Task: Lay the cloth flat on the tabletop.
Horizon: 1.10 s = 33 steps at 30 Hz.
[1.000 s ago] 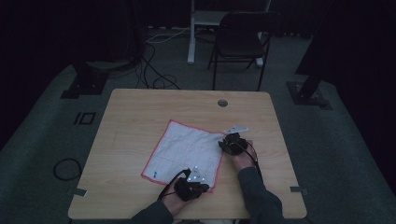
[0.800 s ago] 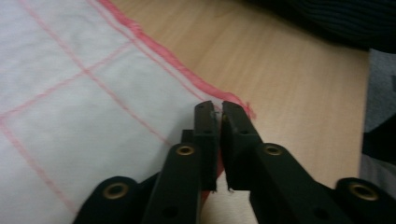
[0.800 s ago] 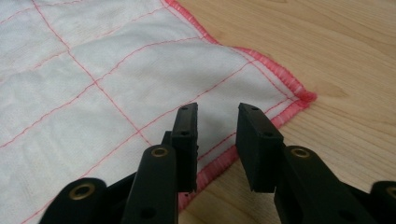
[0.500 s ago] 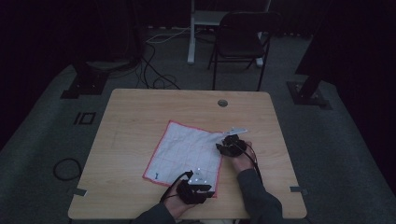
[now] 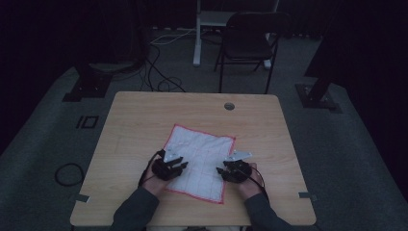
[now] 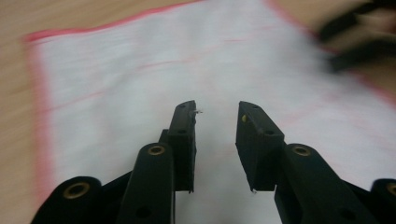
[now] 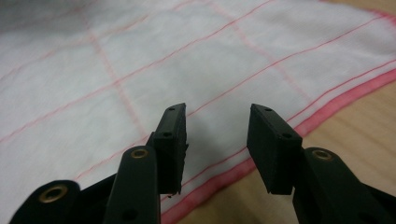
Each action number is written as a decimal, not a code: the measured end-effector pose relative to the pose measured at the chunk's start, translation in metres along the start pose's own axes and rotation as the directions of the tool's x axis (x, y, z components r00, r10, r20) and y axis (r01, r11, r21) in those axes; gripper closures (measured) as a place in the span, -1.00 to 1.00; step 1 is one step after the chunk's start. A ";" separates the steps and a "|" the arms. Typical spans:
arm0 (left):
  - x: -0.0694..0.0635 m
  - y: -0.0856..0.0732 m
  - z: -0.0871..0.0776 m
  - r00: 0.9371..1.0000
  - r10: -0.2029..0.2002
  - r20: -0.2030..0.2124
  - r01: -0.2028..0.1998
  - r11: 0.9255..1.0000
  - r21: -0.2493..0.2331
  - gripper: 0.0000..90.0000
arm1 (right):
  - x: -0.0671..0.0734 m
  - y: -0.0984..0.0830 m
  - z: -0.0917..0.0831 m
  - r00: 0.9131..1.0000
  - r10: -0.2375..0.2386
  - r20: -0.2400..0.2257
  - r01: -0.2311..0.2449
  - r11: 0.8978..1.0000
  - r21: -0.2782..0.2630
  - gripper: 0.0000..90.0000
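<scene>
A white cloth with thin red grid lines and a red hem lies flat on the wooden table. My left gripper hovers over the cloth's left side. In the left gripper view its jaws stand apart with only the cloth beneath them; they have just been opening. My right gripper sits at the cloth's right edge. Its jaws are apart above the cloth near the red hem, have just been opening wider, and hold nothing.
A round cable hole is set in the table's far side. Behind the table stand a dark folding chair and a white stand. Cables and a black base lie on the grey floor.
The left gripper moved from the cloth's front corner to its left side and opened. The right gripper came back along the right edge toward the person, with its jaws wider.
</scene>
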State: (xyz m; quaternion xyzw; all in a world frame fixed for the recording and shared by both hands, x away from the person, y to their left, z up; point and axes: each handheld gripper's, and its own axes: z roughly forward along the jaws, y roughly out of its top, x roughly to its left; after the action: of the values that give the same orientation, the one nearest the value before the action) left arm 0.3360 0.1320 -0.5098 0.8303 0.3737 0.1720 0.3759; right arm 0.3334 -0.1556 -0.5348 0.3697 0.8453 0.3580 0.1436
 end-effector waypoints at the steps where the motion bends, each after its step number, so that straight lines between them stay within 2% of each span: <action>1: 0.009 0.000 0.001 1.000 -0.019 -0.020 0.020 1.000 0.008 0.56 | 0.002 -0.001 0.000 1.000 -0.010 -0.002 0.010 1.000 0.007 0.27; 3: 0.025 -0.001 0.004 0.998 -0.048 -0.045 0.048 0.999 0.013 0.59 | 0.003 -0.004 0.000 1.000 -0.015 -0.003 0.015 1.000 0.019 0.27; 5: 0.038 -0.005 0.009 0.995 -0.078 -0.064 0.081 0.996 0.038 0.63 | 0.002 -0.005 -0.001 1.000 -0.008 -0.007 0.009 1.000 0.020 0.28; 11: 0.051 -0.018 0.014 0.991 -0.120 -0.066 0.126 0.988 0.092 0.72 | -0.001 -0.009 -0.005 1.000 -0.026 -0.012 0.026 0.999 0.026 0.33; 17: 0.050 -0.028 0.008 0.987 -0.154 -0.043 0.157 0.985 0.071 0.74 | -0.004 -0.012 -0.009 0.999 -0.041 -0.015 0.041 0.999 0.033 0.37; 21: 0.041 -0.035 0.002 0.985 -0.173 -0.021 0.174 0.983 0.059 0.75 | -0.011 -0.015 -0.012 0.999 -0.048 -0.008 0.048 0.998 0.035 0.37; 26: 0.032 -0.041 -0.004 0.979 -0.206 0.000 0.206 0.977 0.055 0.74 | -0.022 -0.020 -0.016 0.999 -0.034 0.004 0.034 0.999 0.019 0.34; 29: 0.027 -0.044 -0.006 0.978 -0.208 0.010 0.207 0.977 0.052 0.74 | -0.028 -0.022 -0.017 1.000 -0.009 0.003 0.009 1.000 0.013 0.31; 33: 0.020 -0.049 -0.010 0.973 -0.227 0.030 0.226 0.973 0.038 0.73 | -0.032 -0.023 -0.017 1.000 0.000 0.015 0.000 1.000 0.008 0.31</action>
State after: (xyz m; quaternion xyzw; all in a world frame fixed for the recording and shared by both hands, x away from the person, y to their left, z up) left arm 0.3192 0.1733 -0.5402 0.7915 0.4624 0.1071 0.3851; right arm 0.3345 -0.1984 -0.5398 0.3731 0.8456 0.3517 0.1483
